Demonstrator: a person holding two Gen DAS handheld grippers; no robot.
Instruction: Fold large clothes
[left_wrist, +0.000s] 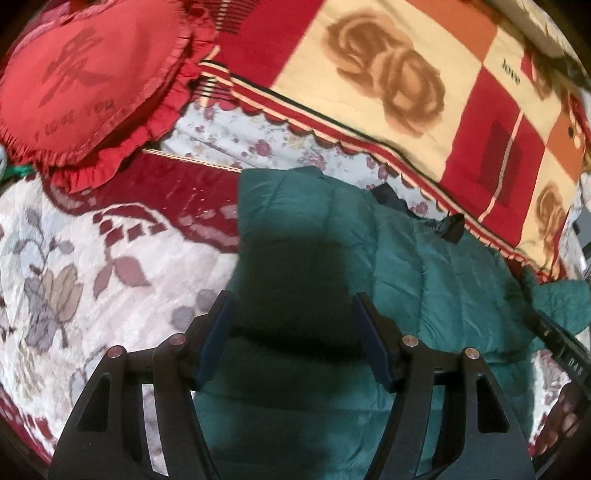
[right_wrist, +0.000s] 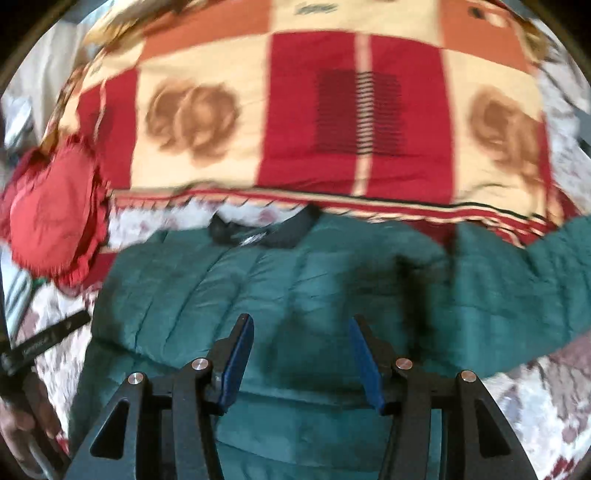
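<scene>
Biggest first: the bed, w/ its white quilted bedspread patterned in maroon and grey flowers (left_wrist: 110, 251), fills the lower left of my left view. Across the back lies a folded blanket in red, cream and orange checks w/ brown rose prints (left_wrist: 388, 81); a strip of pale floral sheet (left_wrist: 236, 136) shows under its scalloped edge.

The task item, a teal quilted puffer jacket (left_wrist: 424, 266), lies flat on the bedspread, just in front of the blanket. Its dark collar (right_wrist: 266, 229) is at the far side, near the blanket edge; one sleeve runs off to the right in my right view.

A red heart-shaped frilled cushion (left_wrist: 85, 81) sits at far left, resting partly on the blanket and bedspread, apart from the jacket.

My left tool (left_wrist: 291, 332) hangs over the jacket's left part, jaws released and wide, nothing btwn them; its shadow falls on the fabric. My right tool (right_wrist: 301, 350) hangs over the jacket's middle, jaws apart, no fabric pinched; that view is blurred. Each tool shows at the edge of the other's view.
</scene>
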